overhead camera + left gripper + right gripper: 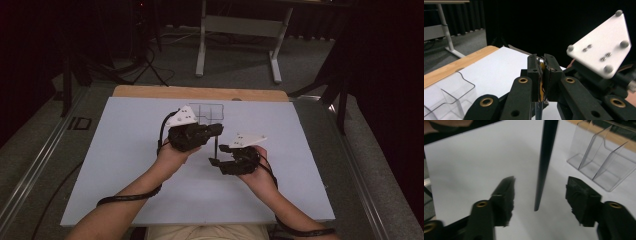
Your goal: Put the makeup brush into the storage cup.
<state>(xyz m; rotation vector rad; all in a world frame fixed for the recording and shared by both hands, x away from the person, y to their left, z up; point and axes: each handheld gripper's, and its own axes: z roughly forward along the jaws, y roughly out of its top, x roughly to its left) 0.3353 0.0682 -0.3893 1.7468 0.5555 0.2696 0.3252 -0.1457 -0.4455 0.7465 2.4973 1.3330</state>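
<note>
The left hand-held gripper (216, 129) is shut tight on the top of a thin black stick (544, 167), maybe a pen. The stick hangs down above the white counter (125, 165). The right hand-held gripper (220, 155) is wide open, with the stick's tip between its jaws but not touching them. I think the handover is half done: the right one must close next. The clear box (599, 162) looks empty. The stick's top is hidden in the jaws

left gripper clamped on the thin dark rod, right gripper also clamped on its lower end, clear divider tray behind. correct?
Not quite: the right gripper is open, its jaws either side of the rod without touching, as the right gripper view shows. The left gripper is clamped on it; the clear tray stands behind.
</note>
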